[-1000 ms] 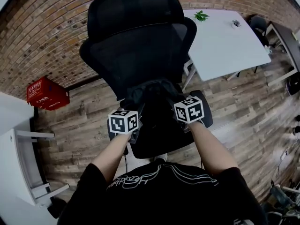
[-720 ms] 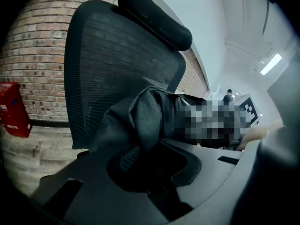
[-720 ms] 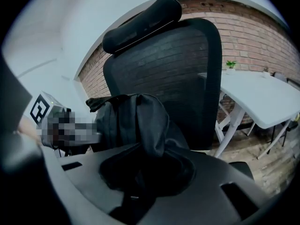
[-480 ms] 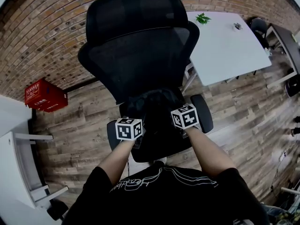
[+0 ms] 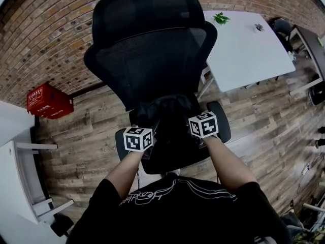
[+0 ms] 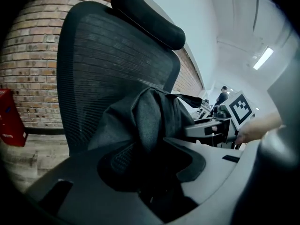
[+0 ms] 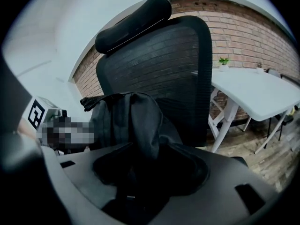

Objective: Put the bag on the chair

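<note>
Head view: left gripper (image 5: 148, 142) and right gripper (image 5: 197, 132) sit side by side over the seat of the black mesh office chair (image 5: 147, 60), each at one flank of the black bag (image 5: 167, 110). The bag is bunched at the back of the seat, against the foot of the backrest. Two-sided hold probably keeps the limp fabric from sagging while it is set down. Forearms and marker cubes cover the jaws here, and black on black makes the bag's outline hard to read; I cannot tell whether its bottom rests on the seat or hangs just above it. White table (image 5: 249, 44) with a small plant (image 5: 220, 18) is behind the chair to the right, a red crate (image 5: 48, 101) on the wood floor to the left, both well apart from the work. Left gripper view: jaws are closed on a fold of bag fabric that rises up from between them in front of the mesh backrest, with the headrest (image 6: 146, 14) above. The pinch point itself is lost in dark shadow. The other gripper's marker cube shows at the right edge, beside the bag. Right gripper view: same story, jaws pinching a fold of the bag that stands up from them, backrest right behind, table and plant to the right. A mosaic patch covers part of the left side, and the seat is not visible. Judgement: placing is nearly done, release not yet made.
</note>
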{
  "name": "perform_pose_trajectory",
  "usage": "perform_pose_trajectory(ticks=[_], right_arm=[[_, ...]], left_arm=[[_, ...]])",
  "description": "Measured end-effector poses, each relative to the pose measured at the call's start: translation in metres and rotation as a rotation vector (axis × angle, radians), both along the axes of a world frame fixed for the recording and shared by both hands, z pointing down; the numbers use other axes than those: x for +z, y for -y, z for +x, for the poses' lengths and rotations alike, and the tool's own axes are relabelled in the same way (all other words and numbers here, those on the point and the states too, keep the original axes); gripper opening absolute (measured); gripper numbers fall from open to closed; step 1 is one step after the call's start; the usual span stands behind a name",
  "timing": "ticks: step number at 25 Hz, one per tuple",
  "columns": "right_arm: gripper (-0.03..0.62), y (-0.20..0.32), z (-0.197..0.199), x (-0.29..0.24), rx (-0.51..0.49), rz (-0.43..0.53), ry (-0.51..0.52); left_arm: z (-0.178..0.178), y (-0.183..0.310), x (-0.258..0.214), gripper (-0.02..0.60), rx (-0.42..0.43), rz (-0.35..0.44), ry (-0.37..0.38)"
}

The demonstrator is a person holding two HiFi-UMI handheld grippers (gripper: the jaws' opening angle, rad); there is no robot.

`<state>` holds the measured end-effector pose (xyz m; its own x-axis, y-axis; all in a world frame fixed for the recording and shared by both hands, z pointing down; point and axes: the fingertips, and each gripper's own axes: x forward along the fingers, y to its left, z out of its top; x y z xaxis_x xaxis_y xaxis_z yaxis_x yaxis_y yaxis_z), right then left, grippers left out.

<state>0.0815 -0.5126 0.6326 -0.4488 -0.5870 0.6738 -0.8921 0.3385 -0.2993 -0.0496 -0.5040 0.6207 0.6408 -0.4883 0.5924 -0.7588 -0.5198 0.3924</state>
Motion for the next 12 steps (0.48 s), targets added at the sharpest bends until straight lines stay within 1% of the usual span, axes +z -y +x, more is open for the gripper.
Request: perform_pose_trajectory(ticks=[1, 2, 3, 5, 7, 10, 12], right_arm=[[0.218, -0.001, 0.003, -0.002, 0.006, 0.005, 0.005], [0.270, -0.001, 0.005, -0.004, 0.012, 0.013, 0.011], [0.295, -0.002, 0.007, -0.006, 0.017, 0.022, 0.013], [0.300, -0.005, 0.011, -0.011, 0.023, 0.041, 0.009], [0.304, -0.010, 0.014, -0.016, 0.025, 0.058, 0.007], [0.304, -0.021, 0.015, -0.028, 0.020, 0.083, 0.029], [0.302, -0.033, 0.016, -0.042, 0.011, 0.103, 0.063]], left_arm=[[-0.002, 0.000, -0.001, 0.174, -0.005, 0.003, -0.007], [-0.004, 0.000, -0.002, 0.217, -0.010, 0.005, -0.014], [-0.006, 0.000, -0.002, 0.250, -0.014, 0.008, -0.018], [-0.011, -0.001, -0.006, 0.287, -0.018, 0.026, -0.013], [-0.014, -0.003, -0.012, 0.308, -0.021, 0.061, -0.012], [-0.019, -0.008, -0.027, 0.322, -0.045, 0.096, -0.045], [-0.017, -0.013, -0.043, 0.322, -0.054, 0.110, -0.074]])
